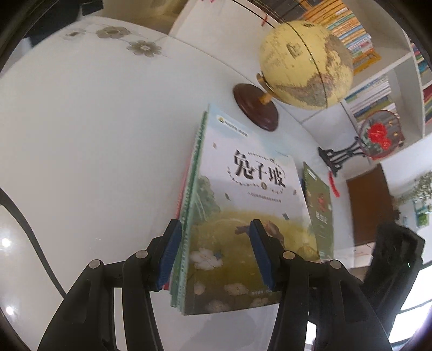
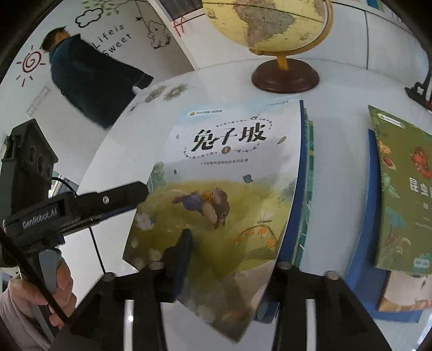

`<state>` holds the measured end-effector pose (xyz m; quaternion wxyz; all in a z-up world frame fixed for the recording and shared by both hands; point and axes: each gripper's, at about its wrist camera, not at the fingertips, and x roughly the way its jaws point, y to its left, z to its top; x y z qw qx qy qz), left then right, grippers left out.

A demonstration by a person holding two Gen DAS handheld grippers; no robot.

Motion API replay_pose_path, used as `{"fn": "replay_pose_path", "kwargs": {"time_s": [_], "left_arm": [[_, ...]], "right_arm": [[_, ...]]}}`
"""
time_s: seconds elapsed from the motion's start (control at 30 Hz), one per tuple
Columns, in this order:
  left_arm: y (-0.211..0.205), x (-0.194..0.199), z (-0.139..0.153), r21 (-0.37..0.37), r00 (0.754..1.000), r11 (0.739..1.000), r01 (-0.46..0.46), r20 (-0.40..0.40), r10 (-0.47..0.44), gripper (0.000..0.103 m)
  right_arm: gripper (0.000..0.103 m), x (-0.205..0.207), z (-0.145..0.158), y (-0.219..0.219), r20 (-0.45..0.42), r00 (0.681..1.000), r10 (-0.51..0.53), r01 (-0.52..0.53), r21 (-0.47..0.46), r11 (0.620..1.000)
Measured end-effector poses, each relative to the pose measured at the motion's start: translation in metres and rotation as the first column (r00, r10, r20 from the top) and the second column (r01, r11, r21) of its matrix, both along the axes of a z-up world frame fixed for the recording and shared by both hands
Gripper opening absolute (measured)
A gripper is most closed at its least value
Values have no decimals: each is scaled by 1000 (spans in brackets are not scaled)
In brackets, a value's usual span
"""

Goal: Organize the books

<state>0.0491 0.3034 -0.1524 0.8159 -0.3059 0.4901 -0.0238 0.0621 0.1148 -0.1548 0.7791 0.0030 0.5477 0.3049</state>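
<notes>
A stack of books topped by a rabbit-cover book (image 1: 243,189) (image 2: 229,162) lies on the white table (image 1: 94,135). My left gripper (image 1: 216,253) straddles the stack's left edge: one blue pad sits beside the spines, the other hovers over the cover with its face showing, so the jaws stand open. One of its fingers (image 2: 118,194) shows in the right wrist view, reaching the book's left edge. My right gripper (image 2: 232,251) is open around the top book's curled near corner, one finger above the cover and the other hidden beneath it. A green insect book (image 2: 399,189) (image 1: 320,205) lies on a blue one (image 2: 372,202) to the right.
A yellow globe (image 1: 305,62) (image 2: 270,24) on a dark round base stands just beyond the stack. A red fan ornament (image 1: 378,135) on a black stand and a bookshelf (image 1: 372,89) are at the right. A person in a dark coat (image 2: 89,78) stands beyond the table.
</notes>
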Motion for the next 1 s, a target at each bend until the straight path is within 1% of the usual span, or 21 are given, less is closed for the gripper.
{"fn": "replay_pose_path", "kwargs": {"time_s": [0.03, 0.1, 0.2, 0.27, 0.33, 0.37, 0.43, 0.5, 0.6, 0.73, 0.9, 1.0], "left_arm": [[0, 1, 2, 26, 1000, 1000, -9, -10, 9, 54], [-1, 1, 9, 53, 1000, 998, -18, -5, 18, 54], [-9, -1, 21, 113, 1000, 993, -20, 8, 20, 55], [-19, -1, 30, 159, 1000, 987, -12, 11, 10, 56], [-29, 1, 36, 187, 1000, 982, -2, 17, -1, 56], [-36, 2, 40, 200, 1000, 980, 5, 22, -10, 56], [-53, 5, 46, 229, 999, 973, 19, 21, -24, 61], [-69, 8, 54, 254, 999, 967, 31, 29, -40, 62], [-100, 14, 70, 299, 996, 953, 56, 49, -74, 62], [-140, 25, 91, 356, 991, 932, 72, 78, -106, 62], [-180, 36, 108, 371, 985, 926, 69, 121, -121, 62], [-203, 42, 116, 408, 979, 910, 72, 144, -142, 62]], "right_arm": [[49, -1, 1, 1, 1, 1000, 3, -3, -22, 1000], [49, -4, 2, -2, 4, 1000, 5, -4, -79, 997], [49, -7, 2, -18, -8, 1000, -20, 19, -112, 994], [49, -7, 4, -37, -23, 999, -49, 46, -98, 994], [49, -5, 6, -57, -34, 996, -77, 75, -80, 994], [49, -4, 9, -68, -34, 995, -92, 90, -68, 994], [49, -4, 13, -90, -27, 992, -120, 119, -52, 992], [49, -2, 18, -110, -24, 989, -143, 142, -37, 989], [49, 1, 28, -141, 6, 985, -174, 175, -15, 985], [49, 3, 48, -174, 71, 978, -197, 198, 1, 980], [49, 12, 65, -209, 119, 972, -203, 203, 13, 979], [49, 15, 72, -229, 144, 968, -207, 206, 18, 978]]}}
